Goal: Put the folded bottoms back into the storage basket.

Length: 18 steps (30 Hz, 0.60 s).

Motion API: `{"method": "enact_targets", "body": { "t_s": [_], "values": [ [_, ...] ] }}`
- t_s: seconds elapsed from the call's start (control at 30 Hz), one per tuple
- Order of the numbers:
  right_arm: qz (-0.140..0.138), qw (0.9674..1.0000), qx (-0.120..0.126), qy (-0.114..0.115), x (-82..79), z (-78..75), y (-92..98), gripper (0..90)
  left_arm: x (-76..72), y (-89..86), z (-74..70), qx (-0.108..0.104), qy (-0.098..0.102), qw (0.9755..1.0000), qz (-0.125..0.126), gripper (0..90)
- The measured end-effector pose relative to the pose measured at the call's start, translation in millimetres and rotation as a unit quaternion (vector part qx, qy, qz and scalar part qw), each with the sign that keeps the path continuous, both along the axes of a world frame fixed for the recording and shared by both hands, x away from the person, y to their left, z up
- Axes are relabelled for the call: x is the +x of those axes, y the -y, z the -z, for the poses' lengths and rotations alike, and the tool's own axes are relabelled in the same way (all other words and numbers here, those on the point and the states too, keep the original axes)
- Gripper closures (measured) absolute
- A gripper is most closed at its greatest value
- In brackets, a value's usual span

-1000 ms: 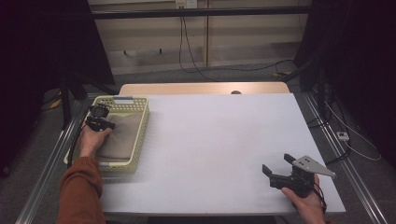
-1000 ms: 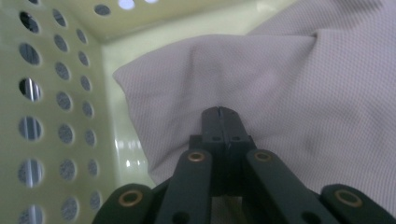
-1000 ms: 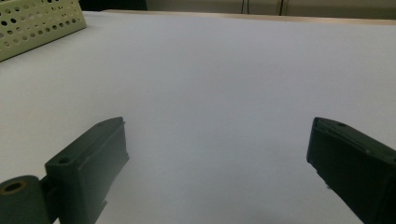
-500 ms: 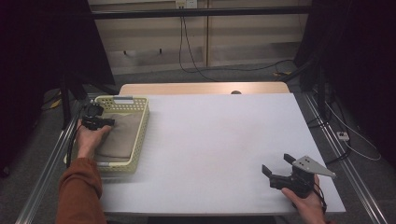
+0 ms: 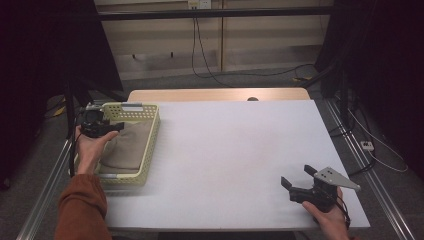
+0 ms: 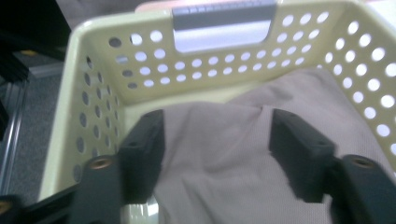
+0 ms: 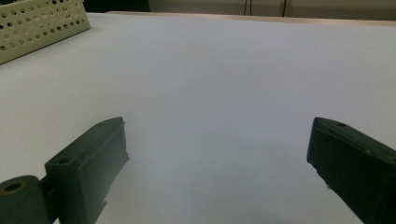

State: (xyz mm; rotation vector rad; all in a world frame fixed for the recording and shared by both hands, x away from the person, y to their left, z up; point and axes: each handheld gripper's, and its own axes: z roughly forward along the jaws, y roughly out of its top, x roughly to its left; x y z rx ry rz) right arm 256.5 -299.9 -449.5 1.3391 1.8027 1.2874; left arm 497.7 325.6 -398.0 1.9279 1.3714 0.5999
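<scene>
Rust-orange sleeve [image 5: 82, 205], black grippers, grey three-cornered plate [image 5: 334, 176]

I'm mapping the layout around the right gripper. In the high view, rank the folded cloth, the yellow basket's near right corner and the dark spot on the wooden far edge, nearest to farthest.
From the right gripper:
1. Basket corner, left, near edge.
2. Cloth, inside the basket, farther left.
3. Dark spot, far edge; too close to the cloth to call.

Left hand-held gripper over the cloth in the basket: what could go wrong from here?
1. The left hand-held gripper has just been opening; its pads don't press the beige cloth, but a fold rises between the jaws and might snag.
2. It sits close to the basket wall and might knock it.
3. The cloth bunches toward one side and may ride up over the rim.
</scene>
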Motion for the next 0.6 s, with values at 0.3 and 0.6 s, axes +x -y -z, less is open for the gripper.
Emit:
{"method": "enact_targets", "body": {
  "t_s": [0.3, 0.6],
  "values": [
    [0.001, 1.0, 0.003, -0.001, 0.3, 0.3, 1.1, 4.7, -10.5, 0.1, -16.1, -0.024, 0.031, 0.9991, 0.014, 10.0],
    [0.0, 1.0, -0.003, 0.001, -0.3, -0.9, -1.2, 4.7, -31.8, -1.7, -21.9, -0.044, 0.05, 0.997, 0.039, 5.7]
  ]
}}
